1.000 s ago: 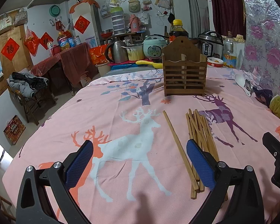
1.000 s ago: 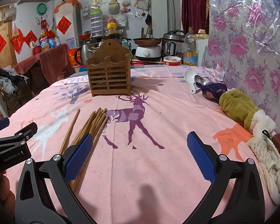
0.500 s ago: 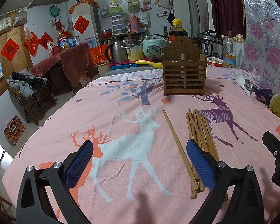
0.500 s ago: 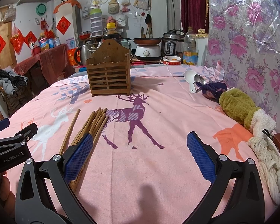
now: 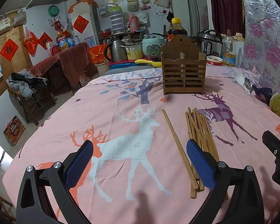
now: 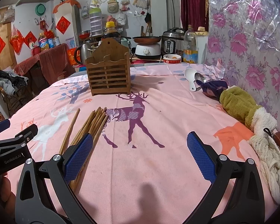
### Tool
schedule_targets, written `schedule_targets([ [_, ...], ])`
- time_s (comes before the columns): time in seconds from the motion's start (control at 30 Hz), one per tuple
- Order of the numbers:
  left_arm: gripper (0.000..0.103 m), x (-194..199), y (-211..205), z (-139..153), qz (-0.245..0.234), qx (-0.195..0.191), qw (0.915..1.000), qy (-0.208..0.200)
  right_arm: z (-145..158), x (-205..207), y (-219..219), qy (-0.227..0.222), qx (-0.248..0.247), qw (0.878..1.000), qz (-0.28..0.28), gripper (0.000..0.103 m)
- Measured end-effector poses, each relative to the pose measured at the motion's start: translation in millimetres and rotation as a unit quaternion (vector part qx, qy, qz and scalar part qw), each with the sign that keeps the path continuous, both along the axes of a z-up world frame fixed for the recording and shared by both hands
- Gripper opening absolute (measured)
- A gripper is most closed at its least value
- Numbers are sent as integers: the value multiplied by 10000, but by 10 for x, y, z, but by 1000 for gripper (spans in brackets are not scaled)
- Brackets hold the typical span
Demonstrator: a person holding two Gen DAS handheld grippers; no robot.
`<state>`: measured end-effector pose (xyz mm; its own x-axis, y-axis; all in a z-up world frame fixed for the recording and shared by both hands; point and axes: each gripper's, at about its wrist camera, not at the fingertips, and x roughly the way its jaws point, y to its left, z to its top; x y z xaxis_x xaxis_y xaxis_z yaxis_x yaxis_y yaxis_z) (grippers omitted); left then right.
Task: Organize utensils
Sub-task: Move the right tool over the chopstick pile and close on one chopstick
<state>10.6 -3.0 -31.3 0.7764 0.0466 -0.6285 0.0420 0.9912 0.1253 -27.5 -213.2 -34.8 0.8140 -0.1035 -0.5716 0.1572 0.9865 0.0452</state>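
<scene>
Several wooden chopsticks (image 5: pixel 200 130) lie in a loose bundle on the pink deer-print tablecloth (image 5: pixel 121 123), with one single chopstick (image 5: pixel 175 141) lying apart to their left. The bundle also shows in the right wrist view (image 6: pixel 95 123). A slatted wooden utensil holder (image 5: pixel 183 74) stands upright farther back; it also shows in the right wrist view (image 6: pixel 109 74). My left gripper (image 5: pixel 140 165) is open and empty, its right finger beside the bundle's near ends. My right gripper (image 6: pixel 140 160) is open and empty, to the right of the bundle.
A white spoon (image 6: pixel 189 76) and a metal spoon (image 6: pixel 199 79) lie at the back right by a dark cloth (image 6: pixel 213 88). A green and white plush towel (image 6: pixel 240 108) lies along the right edge. Kitchen appliances crowd the counter behind the table.
</scene>
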Motion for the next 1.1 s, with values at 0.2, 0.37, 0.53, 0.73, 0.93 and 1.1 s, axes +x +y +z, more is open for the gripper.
schedule_targets([
  [0.2, 98, 1, -14, -16, -28, 9, 10000, 37, -17, -7, -12, 23, 9, 10000, 19, 97],
  [0.37, 98, 11, -41, -58, -113, 31, 9998, 159, -110, 16, 15, 386, 188, 9990, 118, 97],
  [0.53, 98, 181, -27, -191, -241, -4, 9965, 796, -188, 103, 31, 1290, 465, 9900, 330, 97],
  [0.73, 98, 368, 133, -425, -549, -531, 9794, 1870, -249, 123, -62, 1504, -393, 9878, 114, 97],
  [0.93, 98, 380, 255, -476, -684, -1074, 9686, 2136, -305, 118, -306, 1275, 580, 9901, 47, 97],
  [1.1, 98, 388, 2, -454, -984, -575, 9705, 2124, -312, 122, -410, 1227, 1040, 9870, 79, 97],
])
